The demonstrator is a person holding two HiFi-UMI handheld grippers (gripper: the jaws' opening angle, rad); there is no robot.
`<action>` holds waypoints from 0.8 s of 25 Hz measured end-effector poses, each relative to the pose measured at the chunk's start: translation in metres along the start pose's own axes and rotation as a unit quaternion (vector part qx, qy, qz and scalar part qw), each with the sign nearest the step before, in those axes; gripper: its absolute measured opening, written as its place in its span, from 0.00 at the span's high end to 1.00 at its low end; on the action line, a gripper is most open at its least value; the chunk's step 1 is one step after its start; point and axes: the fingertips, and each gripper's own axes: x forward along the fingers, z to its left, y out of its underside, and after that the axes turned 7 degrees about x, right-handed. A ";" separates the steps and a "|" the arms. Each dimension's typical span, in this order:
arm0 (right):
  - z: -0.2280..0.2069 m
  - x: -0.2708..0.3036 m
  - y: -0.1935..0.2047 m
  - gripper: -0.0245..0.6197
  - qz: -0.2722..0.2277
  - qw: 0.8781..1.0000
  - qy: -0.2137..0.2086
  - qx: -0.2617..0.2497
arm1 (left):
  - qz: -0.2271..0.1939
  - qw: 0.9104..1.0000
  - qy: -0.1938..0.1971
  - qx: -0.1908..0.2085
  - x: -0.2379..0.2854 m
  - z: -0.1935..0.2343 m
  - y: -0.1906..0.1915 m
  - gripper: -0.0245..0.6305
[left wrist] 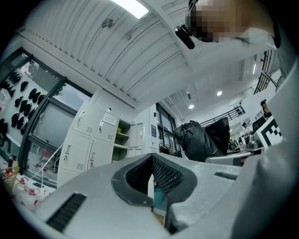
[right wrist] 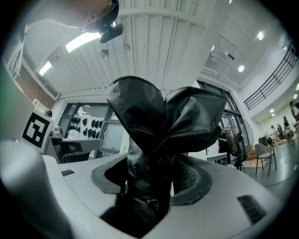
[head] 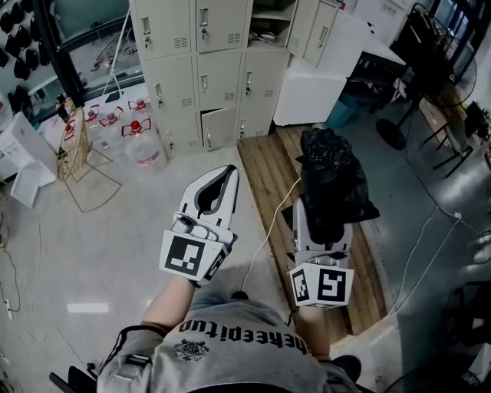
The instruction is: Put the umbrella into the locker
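- Umbrella [head: 330, 180]: a black folded one, gathered and strapped. It stands up out of the right gripper [head: 322, 230], above the wooden platform [head: 268, 176] and well short of the lockers.
- Right gripper: its own view shows the jaws spread wide around the umbrella's strapped waist, with the pads pressing on the fabric from both sides. The loose canopy billows above the grip.
- Left gripper [head: 228, 173]: the tips meet and only an empty gap lies behind them. It holds nothing and is raised beside the right one.
- Lockers [head: 222, 69]: a grey block straight ahead. An open compartment [head: 268, 23] shows in the upper row and a lower door [head: 219, 127] stands ajar.
- Step in hand, as I judge it: carrying the umbrella across to an open compartment.
- To do it well, keep the grip firm on the strapped part, because slack fabric could slide.
- Lead with the narrow end so the bulky canopy does not catch on the door edge.
- Mind the cable [head: 268, 230] lying over the platform when stepping forward.
- The free left gripper can pull a door wider if the opening proves tight.
- Release only once the umbrella rests on the compartment floor.
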 end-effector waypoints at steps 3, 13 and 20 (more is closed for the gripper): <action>0.003 0.009 0.000 0.57 -0.007 1.000 -0.011 0.012 | -0.003 1.000 -0.004 -0.003 0.006 0.009 0.003 0.96; 0.000 0.082 0.022 0.56 0.006 1.000 0.004 0.009 | -0.016 1.000 -0.006 -0.009 0.053 0.066 0.030 0.96; 0.003 0.172 0.025 0.56 -0.008 1.000 0.023 0.009 | -0.031 0.999 0.004 -0.004 0.116 0.140 0.038 0.96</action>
